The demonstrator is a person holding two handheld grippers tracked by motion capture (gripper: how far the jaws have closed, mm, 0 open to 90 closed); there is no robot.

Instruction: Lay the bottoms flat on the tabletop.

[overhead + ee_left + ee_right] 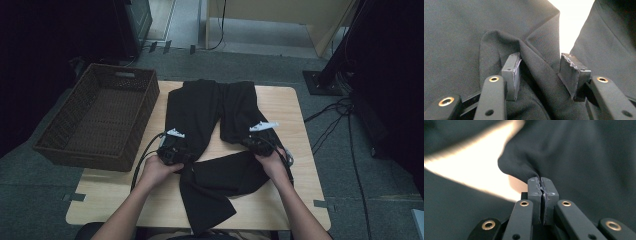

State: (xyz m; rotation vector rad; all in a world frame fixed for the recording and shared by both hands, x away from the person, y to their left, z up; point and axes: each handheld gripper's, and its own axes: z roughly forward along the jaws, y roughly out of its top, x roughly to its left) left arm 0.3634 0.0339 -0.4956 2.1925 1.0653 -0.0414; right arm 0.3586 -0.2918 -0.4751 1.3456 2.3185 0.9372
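We see black trousers (210, 135) spread over the middle of the wooden table (285, 105), legs pointing away from the person, one part folded across near the front edge. The left gripper (172, 150) sits at the trousers' left side; in the left gripper view its jaws stand apart with a raised fold of cloth between them, the pads not pressing it. The right gripper (540, 185) is pinched tight on a tuck of the cloth at the right leg. A brown wicker basket (75, 145) stands at the table's left. Bare wood shows right of the trousers and along the front.
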